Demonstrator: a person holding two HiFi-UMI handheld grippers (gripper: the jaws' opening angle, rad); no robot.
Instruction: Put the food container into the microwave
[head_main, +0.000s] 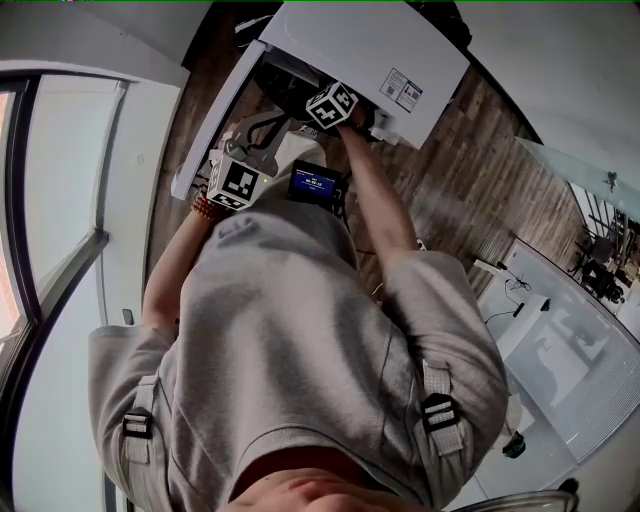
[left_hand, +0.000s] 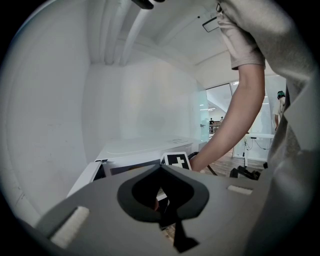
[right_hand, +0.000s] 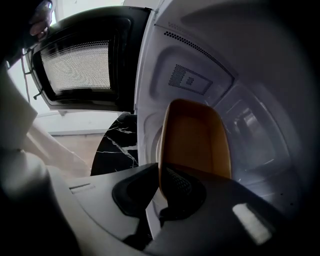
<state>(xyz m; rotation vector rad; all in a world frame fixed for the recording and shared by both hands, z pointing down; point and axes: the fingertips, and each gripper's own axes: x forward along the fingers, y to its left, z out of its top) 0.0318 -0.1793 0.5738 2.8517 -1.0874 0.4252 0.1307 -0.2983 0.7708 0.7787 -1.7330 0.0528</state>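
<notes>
Placement stage, seen from the head and gripper views. The right gripper (right_hand: 162, 192) has its two jaws clamped on the near wall of the amber food container (right_hand: 195, 135). A rim grip of this kind leaves the base free for setting down. The container is already within the cavity of the microwave (right_hand: 200, 65), though whether it rests on the floor cannot be told. The door (right_hand: 80, 70) stands swung wide, presumably to clear the arm's path. The left gripper (left_hand: 167, 207) waits outside the cavity, its jaws together with nothing visibly between them, probably in reserve for the door. Count: one microwave, one door, one container, two grippers.
</notes>
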